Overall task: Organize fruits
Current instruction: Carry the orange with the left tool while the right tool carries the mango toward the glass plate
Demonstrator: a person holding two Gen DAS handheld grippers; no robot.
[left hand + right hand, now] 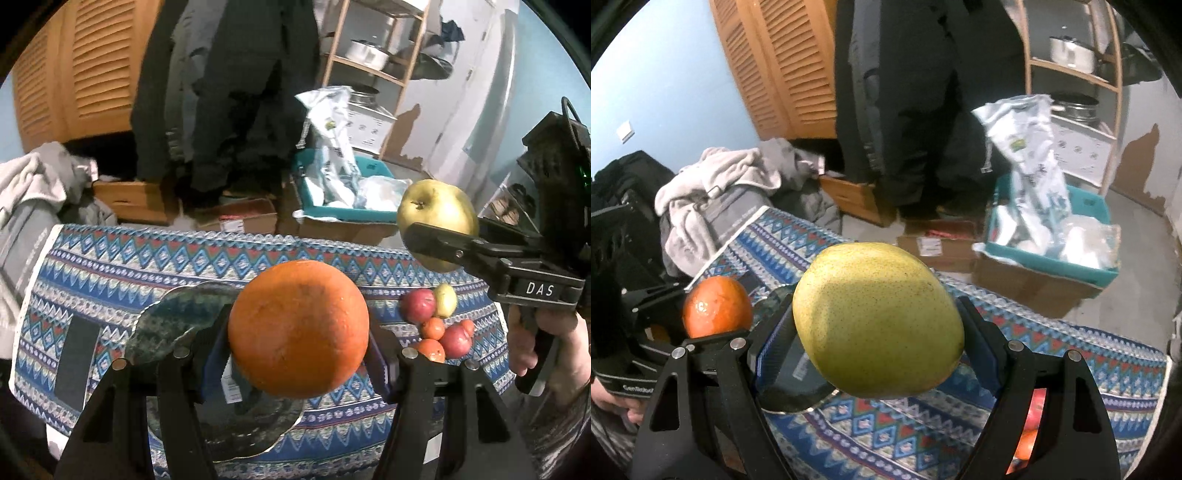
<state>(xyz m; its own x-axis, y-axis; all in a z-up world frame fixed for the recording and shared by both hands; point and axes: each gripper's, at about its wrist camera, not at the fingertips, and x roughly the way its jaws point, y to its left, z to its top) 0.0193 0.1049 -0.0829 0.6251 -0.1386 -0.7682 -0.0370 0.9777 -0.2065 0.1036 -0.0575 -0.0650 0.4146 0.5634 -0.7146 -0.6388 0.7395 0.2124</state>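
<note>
My left gripper (299, 350) is shut on a large orange (298, 328) and holds it above a dark glass plate (173, 317) on the patterned tablecloth (110, 266). My right gripper (879, 343) is shut on a yellow-green apple (877, 319), raised above the table. In the left wrist view the apple (437, 212) and right gripper (436, 240) are at the upper right. In the right wrist view the orange (716, 308) is at the left, the plate (792, 384) below it. A pile of small red, orange and yellow fruits (437, 321) lies on the cloth at the right.
Beyond the table's far edge are cardboard boxes (240, 218), a teal-lined box with plastic bags (343, 184), hanging dark clothes (229, 92), a wooden shelf with pots (369, 55) and a heap of grey laundry (731, 184) at the left.
</note>
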